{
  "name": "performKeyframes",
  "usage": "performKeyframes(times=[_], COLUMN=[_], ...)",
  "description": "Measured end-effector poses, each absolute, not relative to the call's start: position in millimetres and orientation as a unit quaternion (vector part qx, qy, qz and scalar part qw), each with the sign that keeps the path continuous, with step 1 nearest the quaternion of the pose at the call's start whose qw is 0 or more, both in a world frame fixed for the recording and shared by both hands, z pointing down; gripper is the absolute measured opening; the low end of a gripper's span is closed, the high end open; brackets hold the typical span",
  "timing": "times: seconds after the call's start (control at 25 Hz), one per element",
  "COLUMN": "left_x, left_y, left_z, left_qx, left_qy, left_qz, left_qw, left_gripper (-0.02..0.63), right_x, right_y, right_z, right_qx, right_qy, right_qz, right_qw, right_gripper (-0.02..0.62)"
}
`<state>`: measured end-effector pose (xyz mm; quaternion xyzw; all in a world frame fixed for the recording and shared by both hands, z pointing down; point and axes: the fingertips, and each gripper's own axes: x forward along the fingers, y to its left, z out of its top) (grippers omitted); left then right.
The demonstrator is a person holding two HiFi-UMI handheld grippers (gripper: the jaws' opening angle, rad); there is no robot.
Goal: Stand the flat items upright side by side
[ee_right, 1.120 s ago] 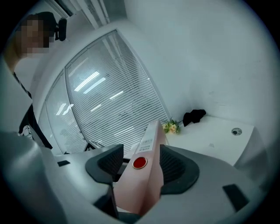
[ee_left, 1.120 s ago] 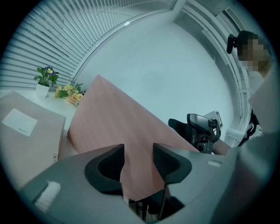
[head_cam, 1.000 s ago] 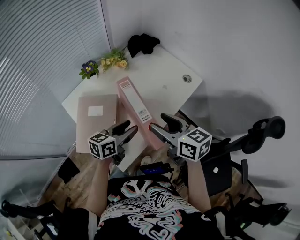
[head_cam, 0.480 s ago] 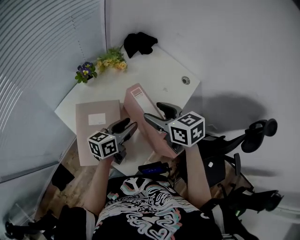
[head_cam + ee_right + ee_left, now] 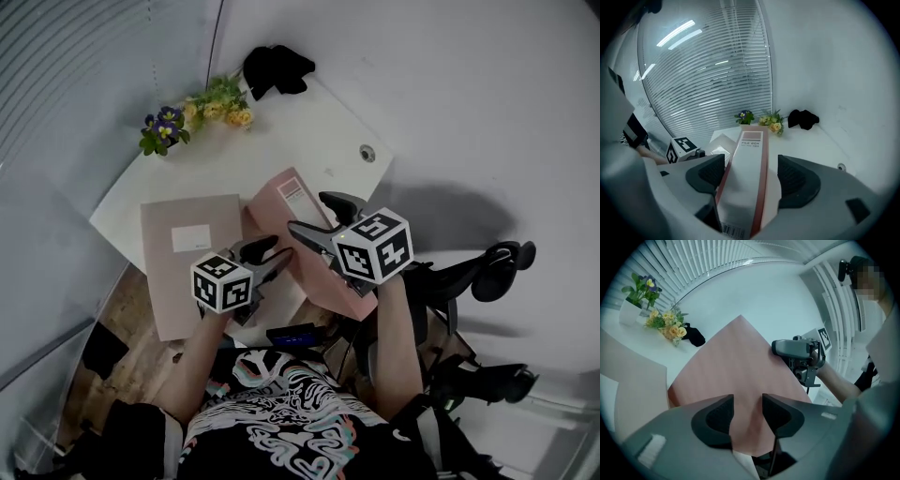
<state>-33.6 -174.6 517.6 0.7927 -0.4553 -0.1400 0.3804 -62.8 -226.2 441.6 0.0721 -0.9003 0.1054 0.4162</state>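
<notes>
A pink file box (image 5: 292, 194) stands on its long edge on the white table (image 5: 309, 122), spine and label up. My right gripper (image 5: 317, 216) straddles that spine from above. Its jaws have just been opening, and in the right gripper view the box (image 5: 747, 187) lies between the pads with a gap at the right pad. My left gripper (image 5: 275, 255) is open at the box's left side; its view shows the broad pink face (image 5: 736, 366) just beyond the fingertips (image 5: 727, 405), nothing pinched. A second, brownish box (image 5: 187, 258) lies flat to the left.
Yellow flowers (image 5: 211, 98), a purple flower pot (image 5: 159, 127) and a black cloth (image 5: 277, 67) sit along the table's far edge by the wall. A round cable hole (image 5: 367, 153) is at the right. A black chair (image 5: 473, 277) stands right of me.
My right gripper has moved forward from the box's near end to over its spine, and its jaws have widened. The left gripper has crept closer to the box's side.
</notes>
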Motion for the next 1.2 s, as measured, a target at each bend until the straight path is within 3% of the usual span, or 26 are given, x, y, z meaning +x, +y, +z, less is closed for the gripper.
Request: performKeyframes(times=[0.44, 1.2], left_x=[-29.5, -29.2], left_y=[-175.2, -176.9], left_z=[518.7, 510.5], left_qx=[0.802, 0.791], left_qy=[-0.423, -0.414], left_qz=[-0.146, -0.172], left_qw=[0.396, 0.416], left_gripper=[0.169, 0.164], right_x=[-82.5, -81.3], right_y=[-219.9, -230.4], right_z=[465.8, 452.4], right_qx=[0.071, 0.138], right_qy=[-0.859, -0.878], right_qz=[0.05, 0.068], right_qw=[0.504, 0.453], right_gripper=[0.344, 0.313])
